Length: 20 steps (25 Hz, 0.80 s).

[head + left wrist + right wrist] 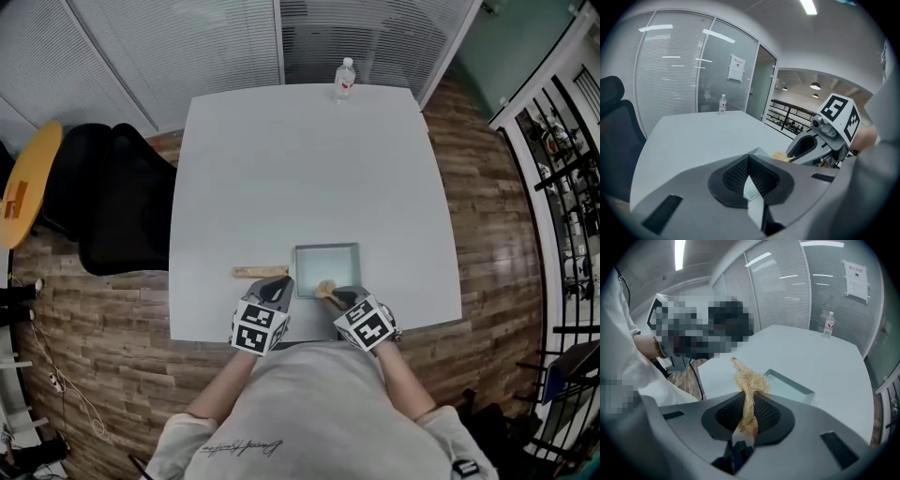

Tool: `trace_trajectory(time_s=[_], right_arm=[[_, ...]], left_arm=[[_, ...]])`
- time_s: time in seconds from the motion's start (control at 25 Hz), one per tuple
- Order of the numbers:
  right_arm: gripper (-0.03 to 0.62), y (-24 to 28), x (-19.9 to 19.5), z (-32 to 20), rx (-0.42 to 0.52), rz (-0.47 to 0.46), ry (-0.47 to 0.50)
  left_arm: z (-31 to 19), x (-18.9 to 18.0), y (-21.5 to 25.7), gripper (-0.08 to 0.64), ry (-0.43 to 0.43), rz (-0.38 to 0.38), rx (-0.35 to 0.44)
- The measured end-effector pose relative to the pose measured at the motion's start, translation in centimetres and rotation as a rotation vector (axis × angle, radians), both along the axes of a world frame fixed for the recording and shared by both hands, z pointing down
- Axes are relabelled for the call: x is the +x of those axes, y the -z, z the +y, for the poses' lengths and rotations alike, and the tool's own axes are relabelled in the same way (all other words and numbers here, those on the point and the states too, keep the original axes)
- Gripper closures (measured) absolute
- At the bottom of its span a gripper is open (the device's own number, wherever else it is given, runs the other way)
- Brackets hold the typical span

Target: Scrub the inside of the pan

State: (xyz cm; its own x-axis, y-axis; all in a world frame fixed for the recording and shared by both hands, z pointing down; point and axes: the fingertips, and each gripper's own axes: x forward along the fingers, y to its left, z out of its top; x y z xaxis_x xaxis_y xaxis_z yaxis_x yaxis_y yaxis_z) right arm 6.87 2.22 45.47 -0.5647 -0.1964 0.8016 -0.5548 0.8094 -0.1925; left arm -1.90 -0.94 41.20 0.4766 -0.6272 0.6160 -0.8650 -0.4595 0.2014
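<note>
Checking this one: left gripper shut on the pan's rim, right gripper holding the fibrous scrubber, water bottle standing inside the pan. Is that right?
One thing is off: the water bottle is not in the pan. The head view shows it upright at the far edge of the table. The left gripper is shut on the pan's rim and the right gripper holds the fibrous scrubber, as stated.

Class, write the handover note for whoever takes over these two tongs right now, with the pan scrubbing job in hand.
Left tongs: shut on the near left corner of the pan, steadying it.
Right tongs: shut on the fibre scrubber, its head over the pan's near edge; contact unclear.
Pan: near the front edge of the table.
Done: both grips set.
Left: scrub the whole inside; how much is scrubbed cannot be told.
</note>
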Motion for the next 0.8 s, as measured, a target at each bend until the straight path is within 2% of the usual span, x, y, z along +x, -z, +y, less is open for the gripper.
trace_trajectory(time_s=[0.24, 0.8], right_arm=[[0.525, 0.15, 0.12, -0.39, 0.016, -0.002, -0.005], [0.525, 0.71, 0.20, -0.69, 0.021, -0.016, -0.001]], left_arm=[[0.09, -0.12, 0.08, 0.549, 0.002, -0.021, 0.011], [-0.09, 0.42, 0.44, 0.549, -0.021, -0.008, 0.025]])
